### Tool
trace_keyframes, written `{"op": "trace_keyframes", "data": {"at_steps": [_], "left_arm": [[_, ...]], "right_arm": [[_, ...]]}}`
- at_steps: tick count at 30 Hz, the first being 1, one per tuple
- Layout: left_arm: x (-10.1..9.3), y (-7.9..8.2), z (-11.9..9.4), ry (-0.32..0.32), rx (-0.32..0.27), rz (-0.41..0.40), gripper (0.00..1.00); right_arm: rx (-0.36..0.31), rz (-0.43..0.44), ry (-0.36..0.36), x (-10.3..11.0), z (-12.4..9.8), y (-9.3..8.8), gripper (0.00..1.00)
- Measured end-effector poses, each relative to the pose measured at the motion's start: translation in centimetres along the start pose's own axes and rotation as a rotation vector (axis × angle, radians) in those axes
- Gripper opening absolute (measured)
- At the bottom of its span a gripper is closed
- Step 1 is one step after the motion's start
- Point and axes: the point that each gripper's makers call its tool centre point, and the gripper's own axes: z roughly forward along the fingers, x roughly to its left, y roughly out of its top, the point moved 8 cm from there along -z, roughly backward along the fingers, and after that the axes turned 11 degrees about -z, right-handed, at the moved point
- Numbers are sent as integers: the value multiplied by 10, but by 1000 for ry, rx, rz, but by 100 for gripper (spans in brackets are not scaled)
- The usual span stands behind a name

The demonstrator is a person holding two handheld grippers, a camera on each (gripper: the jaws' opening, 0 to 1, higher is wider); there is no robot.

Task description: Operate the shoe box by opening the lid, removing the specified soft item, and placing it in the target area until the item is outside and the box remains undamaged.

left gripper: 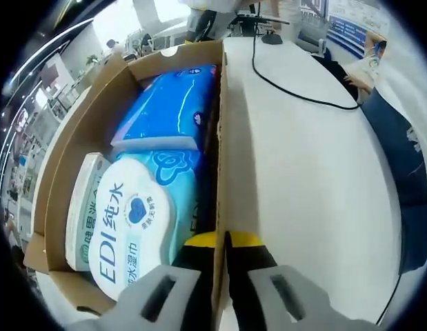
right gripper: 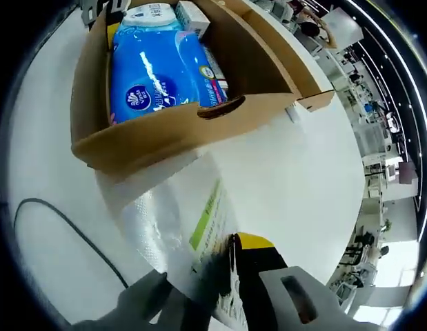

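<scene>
Left gripper (left gripper: 223, 276) clamped on side wall of open brown cardboard shoe box (left gripper: 227, 138). Right gripper (right gripper: 223, 286) pinching clear crinkly plastic packet (right gripper: 179, 221) outside box, above white table (right gripper: 296, 172). Blue tissue pack (right gripper: 151, 76) inside.

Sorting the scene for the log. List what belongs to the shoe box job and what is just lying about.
Job:
- cardboard box, open
- clear plastic packet, outside the box, in the right gripper
- left gripper, clamped on the box wall
- blue tissue pack and wet wipes pack, inside the box

Lying about:
- black cable
- white table
</scene>
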Motion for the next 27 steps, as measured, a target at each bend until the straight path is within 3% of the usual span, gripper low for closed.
{"op": "trace_keyframes", "data": {"at_steps": [3, 10, 18, 20, 27], "left_arm": [[0, 0, 0, 2, -1, 2, 1], [0, 0, 0, 1, 0, 5, 1], [-1, 0, -1, 1, -1, 7, 1], [-1, 0, 0, 2, -1, 8, 1], [-1, 0, -1, 2, -1, 7, 1]], "right_arm": [[2, -45, 2, 4, -1, 1, 8], [-17, 2, 26, 8, -5, 4, 18], [-21, -2, 28, 12, -11, 2, 18], [2, -56, 36, 14, -12, 0, 18], [-12, -13, 38, 20, -17, -4, 18]]}}
